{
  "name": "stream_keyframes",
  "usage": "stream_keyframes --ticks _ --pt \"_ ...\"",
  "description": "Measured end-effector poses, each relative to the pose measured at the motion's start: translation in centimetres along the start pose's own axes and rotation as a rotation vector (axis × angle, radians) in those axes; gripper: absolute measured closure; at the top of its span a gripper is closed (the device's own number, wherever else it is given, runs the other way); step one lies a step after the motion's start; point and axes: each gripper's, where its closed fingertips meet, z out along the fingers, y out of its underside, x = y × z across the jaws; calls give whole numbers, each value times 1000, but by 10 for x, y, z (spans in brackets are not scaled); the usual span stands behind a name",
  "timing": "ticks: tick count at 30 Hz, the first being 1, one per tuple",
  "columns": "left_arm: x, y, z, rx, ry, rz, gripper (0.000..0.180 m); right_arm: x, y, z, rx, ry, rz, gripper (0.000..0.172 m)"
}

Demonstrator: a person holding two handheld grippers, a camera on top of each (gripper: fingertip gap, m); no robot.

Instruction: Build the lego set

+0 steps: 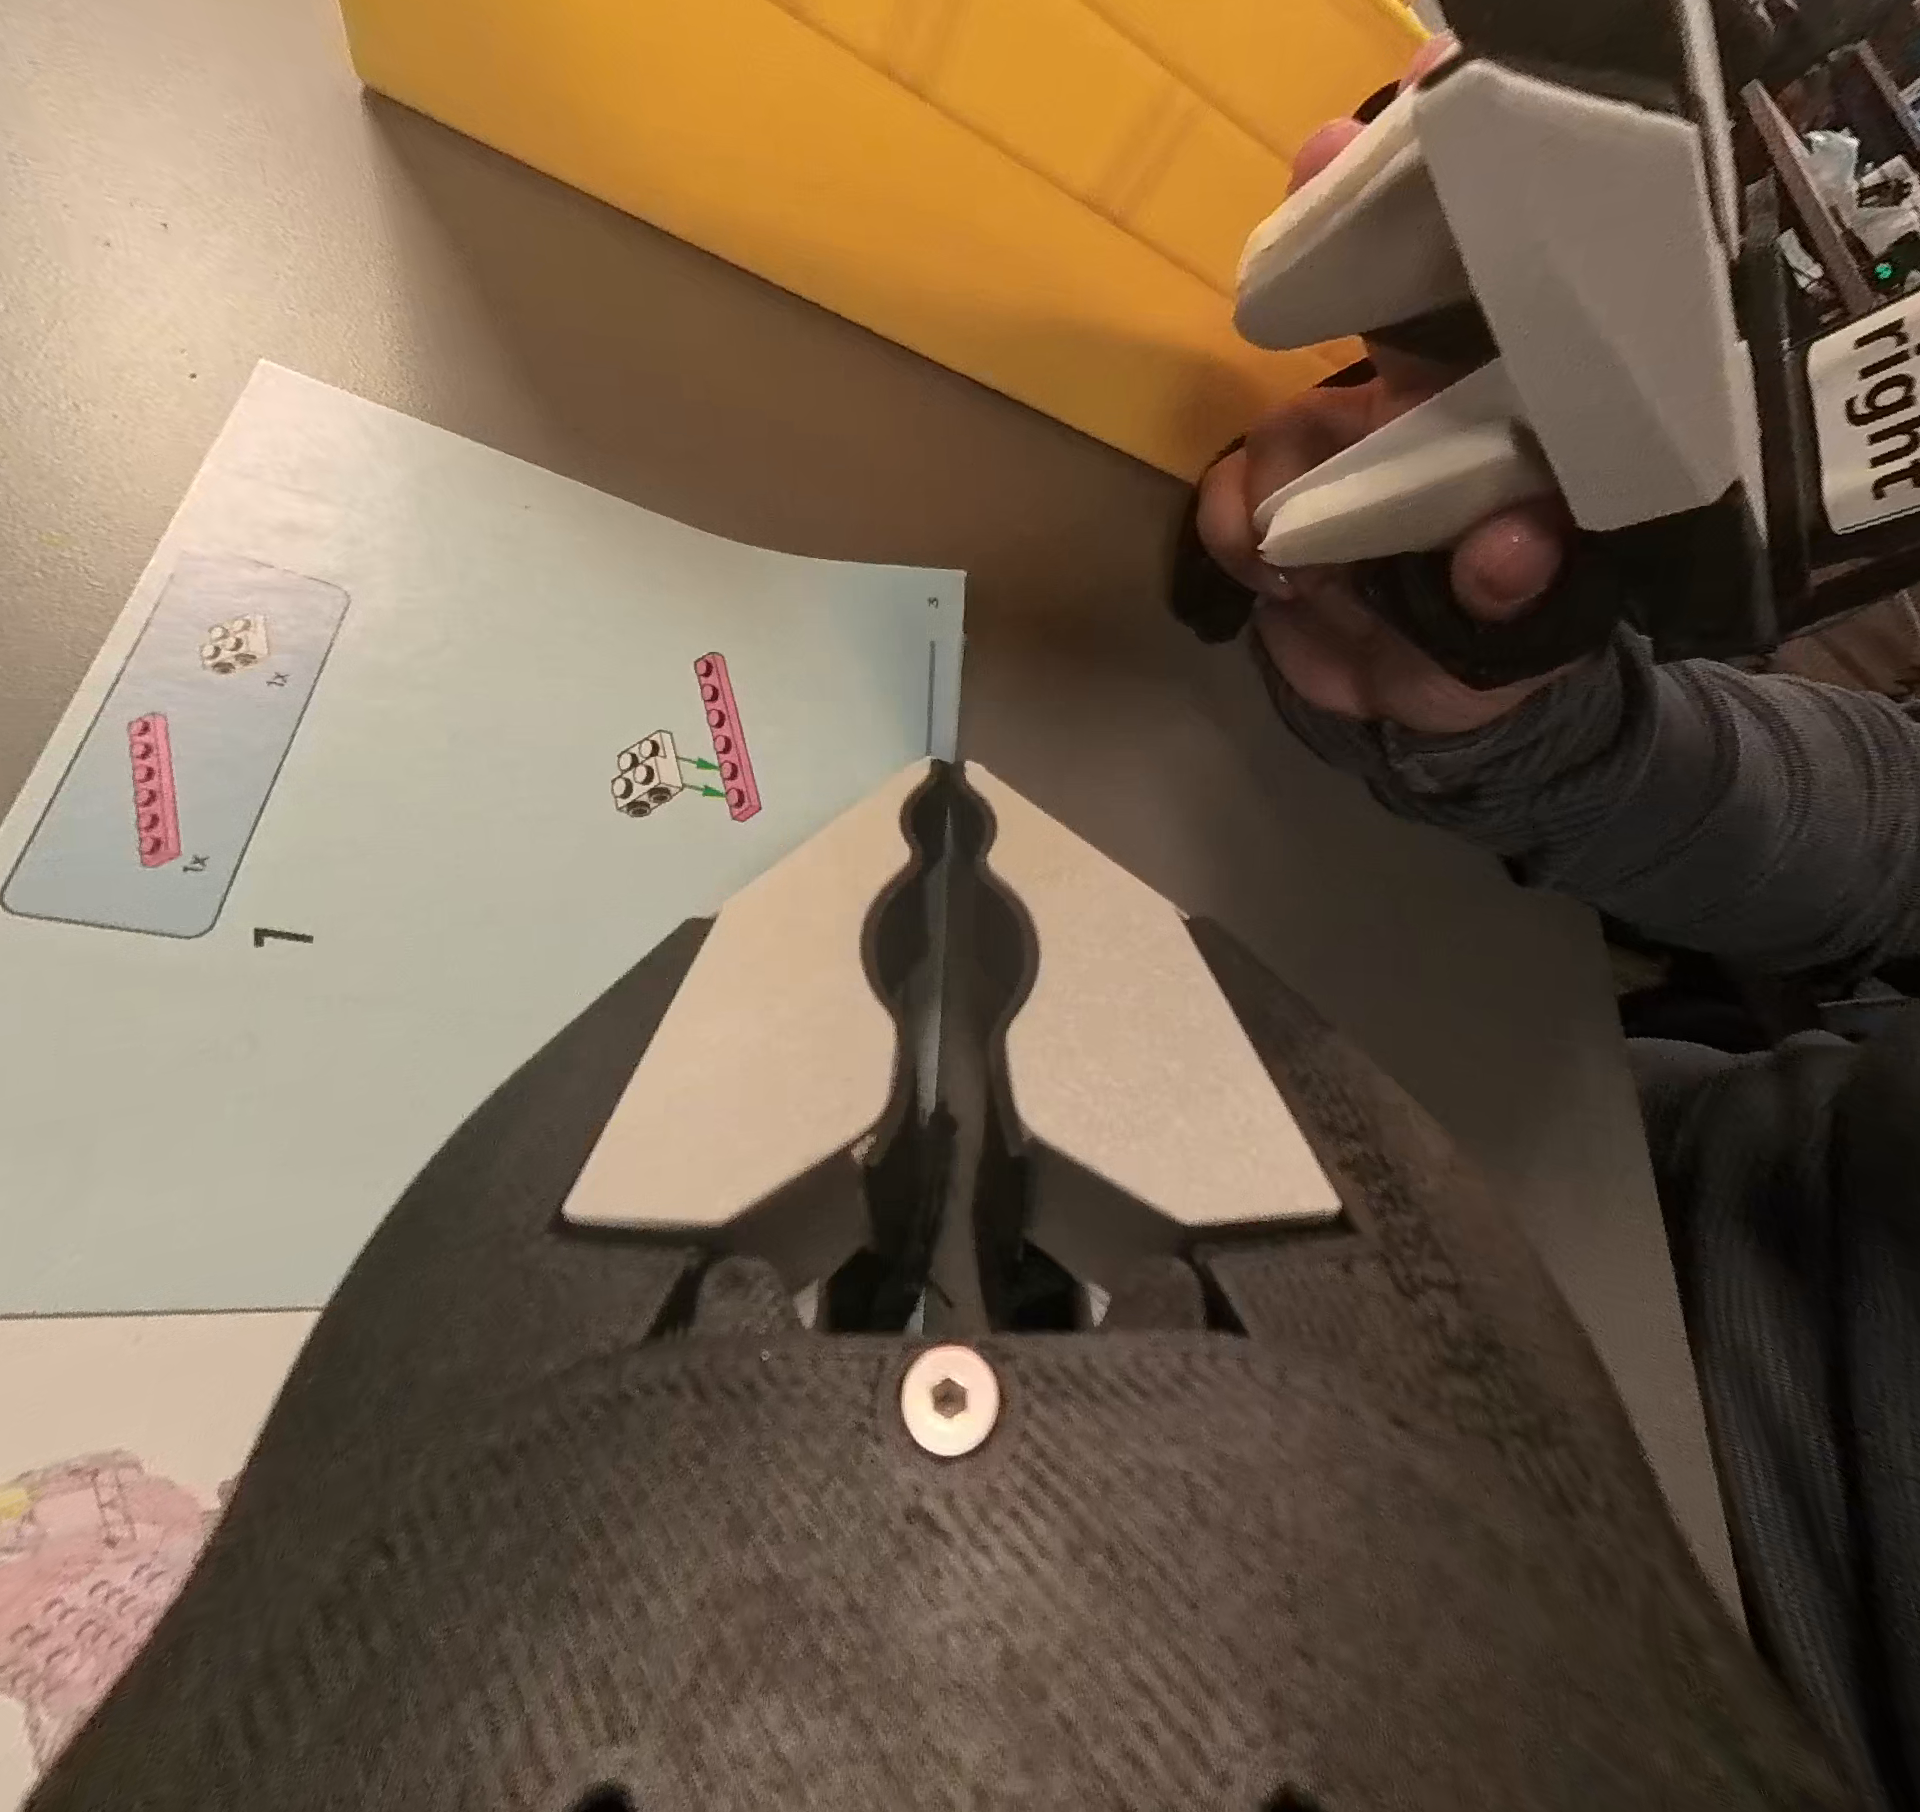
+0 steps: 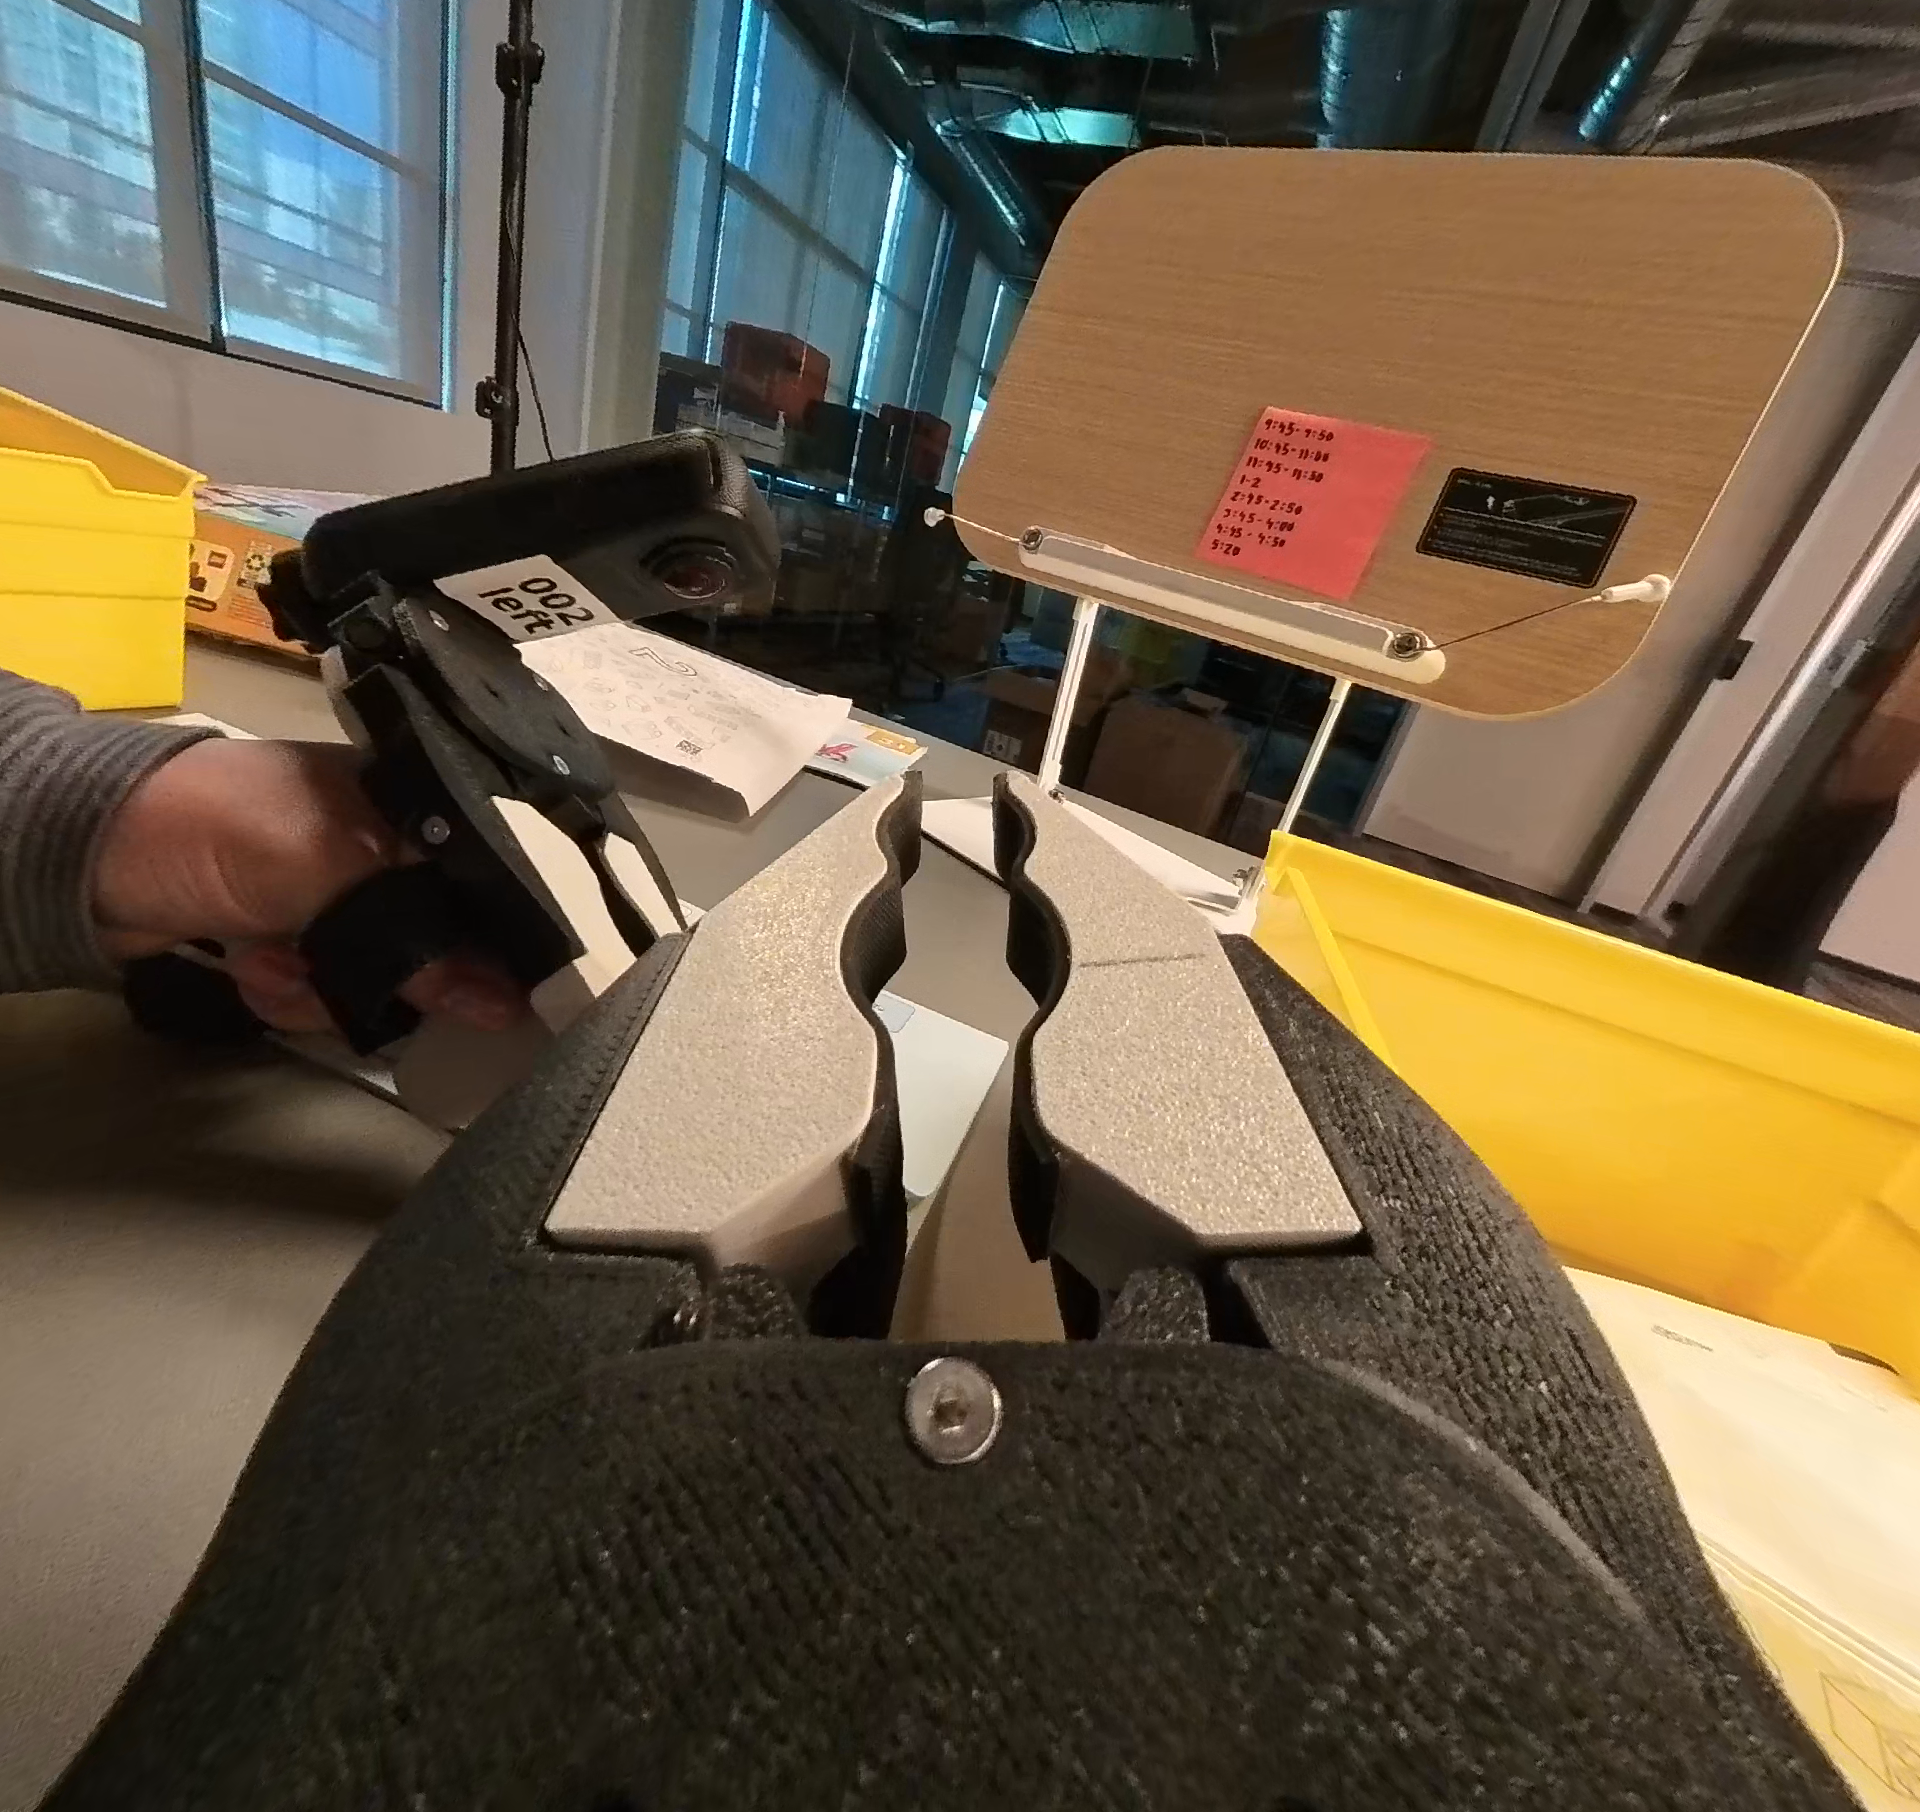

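Note:
The instruction booklet (image 1: 468, 619) lies open on the grey table (image 1: 156, 204), showing a pale blue page with pictures of a pink plate and a white brick. My left gripper (image 1: 948, 770) is shut on the right edge of that page, which runs edge-on as a thin line between the pads and curls up from the table. My right gripper (image 2: 954, 791) is open and empty, held above the table; it also shows in the left wrist view (image 1: 1262, 432), held in a person's hand. The left gripper's body (image 2: 457, 723) shows in the right wrist view, its fingertips hidden.
A yellow bin (image 1: 883, 100) stands just behind the booklet and beside my right gripper (image 2: 1558, 1035). Another yellow bin (image 2: 83, 578) is far left. A white paper parts bag (image 2: 675, 713) lies farther back. A wooden book stand (image 2: 1403, 412) rises at the table's far side. The grippers' ends are close to 11 cm from one another.

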Motion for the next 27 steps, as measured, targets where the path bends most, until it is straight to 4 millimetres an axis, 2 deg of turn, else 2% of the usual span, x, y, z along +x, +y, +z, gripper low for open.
stream_keyframes --ticks 9,13,14,16,19,22,24,27 --pt "6 5 3 -33 -25 96 180 -1 0 0 -1 -2 1 160" --pt "7 -7 -4 64 -86 189 180 -1 0 1 0 -3 2 160" --pt "5 -14 -7 110 -155 248 175 -1 -1 1 1 -6 2 160" --pt "1 -24 -12 157 -291 391 152 -2 -1 1 2 -9 -1 160" --pt "-3 -18 -5 90 -416 545 125 -2 -1 1 3 -9 -1 160" --pt "-4 -2 7 -24 -387 552 137 -2 -1 1 3 -10 2 160" --pt "-4 -3 6 -11 -374 521 143 -2 -1 1 4 -10 0 160" --pt "-9 -3 4 -9 -353 447 143 -2 -1 1 4 -9 -1 160"
